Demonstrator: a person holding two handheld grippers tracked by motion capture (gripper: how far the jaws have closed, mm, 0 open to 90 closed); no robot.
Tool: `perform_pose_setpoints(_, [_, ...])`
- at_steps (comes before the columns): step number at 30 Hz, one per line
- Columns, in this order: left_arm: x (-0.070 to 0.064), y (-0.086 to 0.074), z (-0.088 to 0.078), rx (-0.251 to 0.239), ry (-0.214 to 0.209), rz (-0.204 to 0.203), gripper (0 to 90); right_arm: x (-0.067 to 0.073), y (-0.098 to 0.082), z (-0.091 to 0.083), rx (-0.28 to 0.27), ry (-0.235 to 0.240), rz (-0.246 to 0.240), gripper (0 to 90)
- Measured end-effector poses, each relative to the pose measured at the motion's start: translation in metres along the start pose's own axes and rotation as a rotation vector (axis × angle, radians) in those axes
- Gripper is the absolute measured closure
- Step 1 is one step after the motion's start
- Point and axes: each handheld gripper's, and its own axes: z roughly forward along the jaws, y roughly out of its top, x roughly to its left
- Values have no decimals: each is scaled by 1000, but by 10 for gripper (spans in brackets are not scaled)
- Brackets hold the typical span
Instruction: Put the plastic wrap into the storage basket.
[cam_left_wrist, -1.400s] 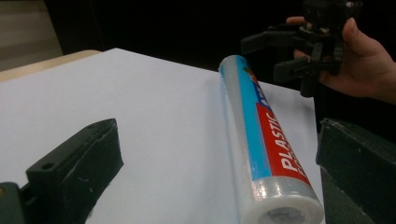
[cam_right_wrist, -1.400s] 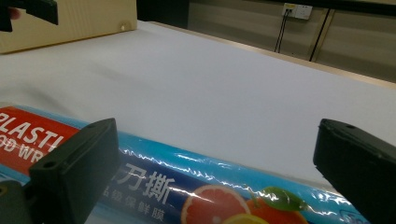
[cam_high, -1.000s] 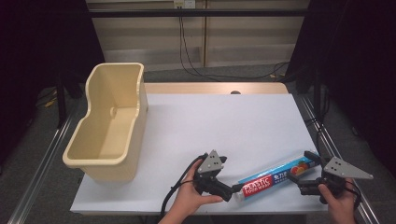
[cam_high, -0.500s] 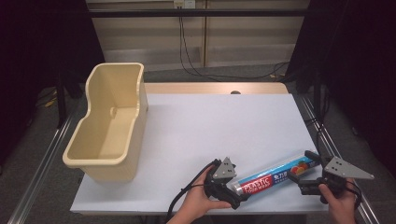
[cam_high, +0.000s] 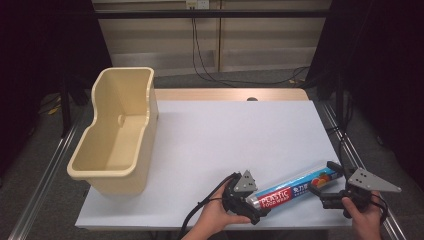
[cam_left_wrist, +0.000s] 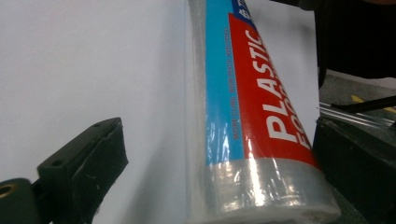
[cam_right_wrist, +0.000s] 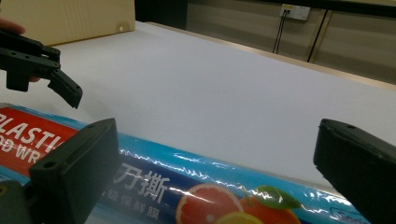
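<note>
A roll of plastic food wrap (cam_high: 292, 185), in a blue and red wrapper, lies slantwise near the table's front edge. My left gripper (cam_high: 252, 201) is open around the roll's left end. In the left gripper view the roll (cam_left_wrist: 252, 116) runs up between the two jaws, closer to the right one, with a gap on the left. My right gripper (cam_high: 321, 196) is open at the roll's right end. In the right gripper view the fruit-printed part of the roll (cam_right_wrist: 201, 191) lies low between the wide-apart jaws, and the left gripper (cam_right_wrist: 42, 60) shows farther off.
A tall cream plastic bin (cam_high: 145, 105) stands empty on the left side of the white table (cam_high: 225, 130). A person's hands hold both grippers at the front edge. Cables hang behind the table's far edge.
My left gripper has slid right along the front edge, and its jaws now straddle the roll's left end. The right gripper and the roll have stayed put.
</note>
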Motion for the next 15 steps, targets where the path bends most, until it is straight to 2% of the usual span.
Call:
perform_pose_setpoints(8, [-1,0,2,21,-10,13,85,-1,0,-1,-3,-4,-2,0])
perform_pose_setpoints(15, [0,1,-1,12,-16,6,201,-1,0,-1,-5,-5,1,0])
